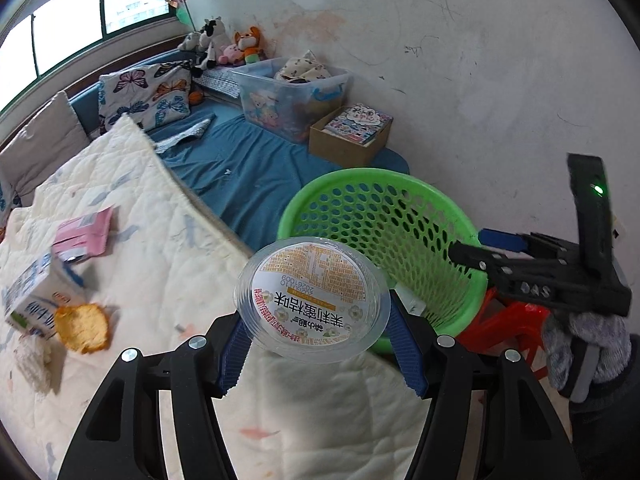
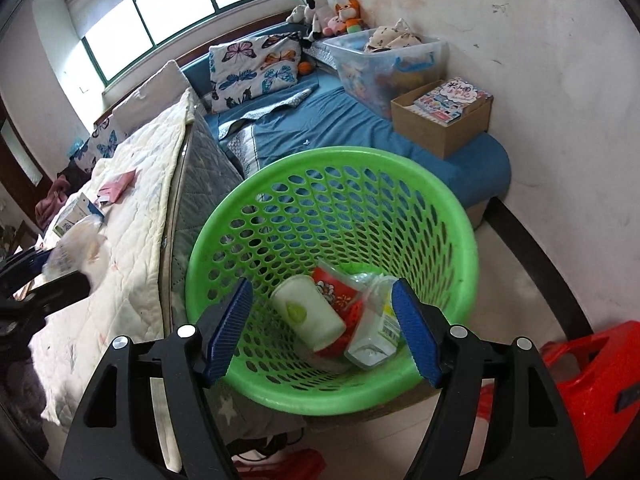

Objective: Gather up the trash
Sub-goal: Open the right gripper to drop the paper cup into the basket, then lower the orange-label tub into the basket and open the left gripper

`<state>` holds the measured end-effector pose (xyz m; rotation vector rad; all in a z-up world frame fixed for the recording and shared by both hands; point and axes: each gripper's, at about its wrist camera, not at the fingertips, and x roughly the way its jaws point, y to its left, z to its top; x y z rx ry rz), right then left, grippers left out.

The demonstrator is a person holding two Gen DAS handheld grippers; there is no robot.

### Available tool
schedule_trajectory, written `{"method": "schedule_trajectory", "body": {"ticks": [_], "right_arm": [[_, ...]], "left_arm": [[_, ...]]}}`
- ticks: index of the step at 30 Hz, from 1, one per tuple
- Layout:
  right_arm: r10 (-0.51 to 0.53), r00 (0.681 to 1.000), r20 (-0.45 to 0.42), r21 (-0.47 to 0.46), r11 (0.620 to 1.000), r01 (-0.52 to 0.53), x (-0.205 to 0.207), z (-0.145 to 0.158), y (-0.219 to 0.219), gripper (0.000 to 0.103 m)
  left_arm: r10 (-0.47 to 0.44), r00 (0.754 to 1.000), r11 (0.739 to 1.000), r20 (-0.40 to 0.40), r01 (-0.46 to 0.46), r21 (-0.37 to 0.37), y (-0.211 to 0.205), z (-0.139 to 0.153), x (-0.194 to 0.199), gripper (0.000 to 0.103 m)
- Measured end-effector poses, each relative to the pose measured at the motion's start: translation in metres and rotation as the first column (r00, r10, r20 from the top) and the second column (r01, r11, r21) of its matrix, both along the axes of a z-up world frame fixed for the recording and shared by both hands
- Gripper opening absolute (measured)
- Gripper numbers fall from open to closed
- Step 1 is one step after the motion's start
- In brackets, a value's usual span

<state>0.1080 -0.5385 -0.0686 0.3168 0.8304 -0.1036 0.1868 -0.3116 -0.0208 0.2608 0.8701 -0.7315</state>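
My left gripper [image 1: 316,320] is shut on a clear plastic cup [image 1: 312,304] with a printed lid, its blue pads pressing both sides, just left of the green mesh basket [image 1: 360,178]. On the quilt lie a milk carton [image 1: 36,300], an orange peel [image 1: 82,328] and a pink packet [image 1: 86,236]. My right gripper [image 2: 320,292] hangs open over the basket [image 2: 332,404] with nothing between its fingers. Inside the basket lie a white cup [image 2: 308,312], a red cup [image 2: 340,292] and a clear container [image 2: 374,336].
A red plastic stool [image 2: 592,376] stands right of the basket. Behind it, on the blue mattress, are a cardboard box of books [image 2: 444,120] and a clear storage bin [image 2: 388,60]. The white wall runs close on the right.
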Motion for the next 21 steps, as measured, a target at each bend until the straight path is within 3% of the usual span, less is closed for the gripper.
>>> {"method": "schedule_trajectory", "body": {"ticks": [13,21], "right_arm": [[-0.075,0.996,0.042,0.021,0.997,0.075,-0.037,0.009,-0.026,0.072],[-0.088,0.995,0.049,0.028,0.996,0.087,-0.043,0.01,-0.032,0.072]], "left_arm": [[-0.053,0.997,0.998,-0.064,0.055,0.039,-0.062,-0.021,0.002,0.061],[-0.058,0.993,0.998,-0.104,0.061,0.02,-0.066,-0.028,0.0,0.065]]}}
